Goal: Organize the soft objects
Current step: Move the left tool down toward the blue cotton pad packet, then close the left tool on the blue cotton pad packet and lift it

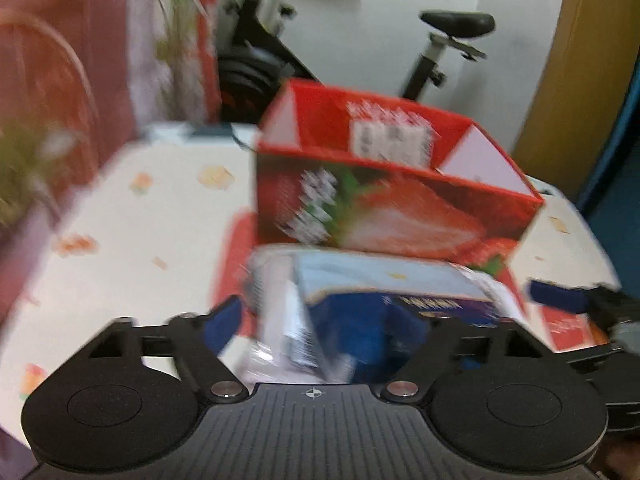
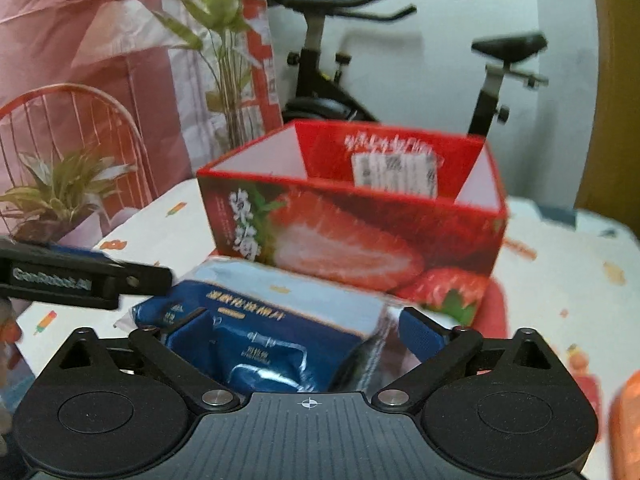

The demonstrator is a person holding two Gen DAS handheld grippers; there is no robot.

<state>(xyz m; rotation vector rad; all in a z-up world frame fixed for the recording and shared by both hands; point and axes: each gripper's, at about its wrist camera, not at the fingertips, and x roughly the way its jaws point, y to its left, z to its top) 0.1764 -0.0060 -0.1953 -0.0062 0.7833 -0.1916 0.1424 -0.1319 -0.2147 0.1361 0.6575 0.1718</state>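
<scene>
A soft pack (image 1: 380,280) in blue and pale blue plastic wrap lies on the patterned tablecloth (image 1: 140,240), right in front of an open red strawberry box (image 1: 380,208). My left gripper (image 1: 332,320) straddles the pack; its left pad (image 1: 224,320) stands a little off the wrap, and the picture is blurred. In the right wrist view the same pack (image 2: 280,292) lies between the wide-set fingers of my right gripper (image 2: 304,328), below the strawberry box (image 2: 340,240). The left gripper's finger (image 2: 80,280) reaches in from the left there.
Behind the table stands an exercise bike (image 2: 320,60). Potted plants (image 2: 60,200) and a red wire chair (image 2: 80,120) line the left side. A flat red piece (image 1: 568,328) lies under the box. Something orange (image 2: 628,420) shows at the right edge.
</scene>
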